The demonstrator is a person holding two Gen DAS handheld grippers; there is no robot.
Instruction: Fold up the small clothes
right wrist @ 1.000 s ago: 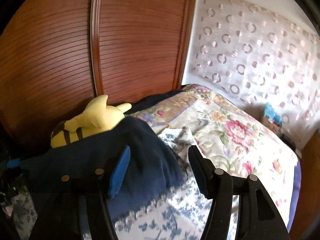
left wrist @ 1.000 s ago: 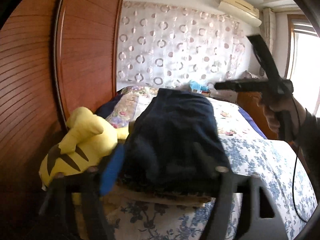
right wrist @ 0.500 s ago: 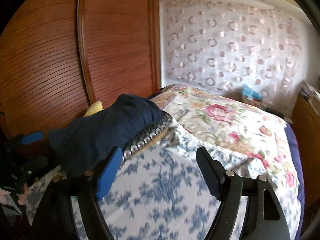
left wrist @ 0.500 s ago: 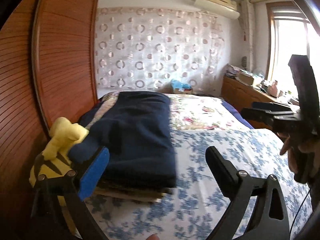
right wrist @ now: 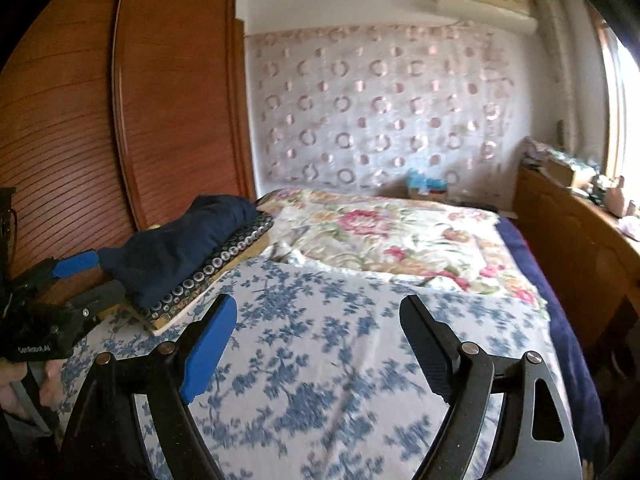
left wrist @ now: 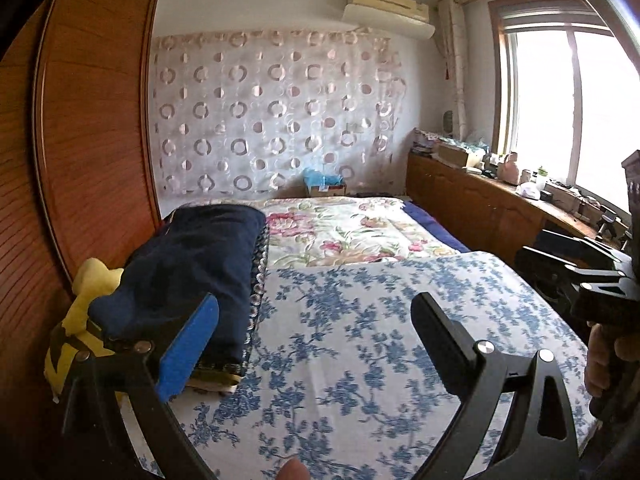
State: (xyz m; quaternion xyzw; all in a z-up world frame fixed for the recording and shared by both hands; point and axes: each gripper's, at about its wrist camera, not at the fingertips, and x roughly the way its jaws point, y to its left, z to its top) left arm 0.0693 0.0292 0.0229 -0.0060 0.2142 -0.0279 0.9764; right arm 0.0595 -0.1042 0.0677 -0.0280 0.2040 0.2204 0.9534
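Nearest, both sets of tongs hang over the bed with nothing between their fingers. The left tongs [left wrist: 316, 316] are spread wide, one finger faced with a blue pad and the other bare black; the right tongs [right wrist: 318, 320] are likewise spread and carry no cloth. Under them lies a blue-flowered sheet [left wrist: 360, 340], thin, smooth and flat, with no garment on it.

Just beyond the left tongs, along the bed's left edge, sits the navy garment [left wrist: 192, 264], a soft, thick, matte bundle already doubled into a rounded oblong. It rests on top of other folded pieces, one edged with a band of pale circles [right wrist: 212, 272], above a flat tan layer. A yellow plush toy [left wrist: 86, 292] with dark stripes is wedged between this stack and the ribbed wooden wardrobe [left wrist: 80, 120].

By my reading, the navy piece is folded and stacked, so this is the gap between garments. No unfolded clothing shows in either view, so the next move calls for finding another piece and laying it flat on the open sheet.

Farther off, a quilt with pink flowers [left wrist: 344, 228] covers the rest of the bed, and a sheer curtain with ring patterns [left wrist: 272, 112] hangs on the far wall.
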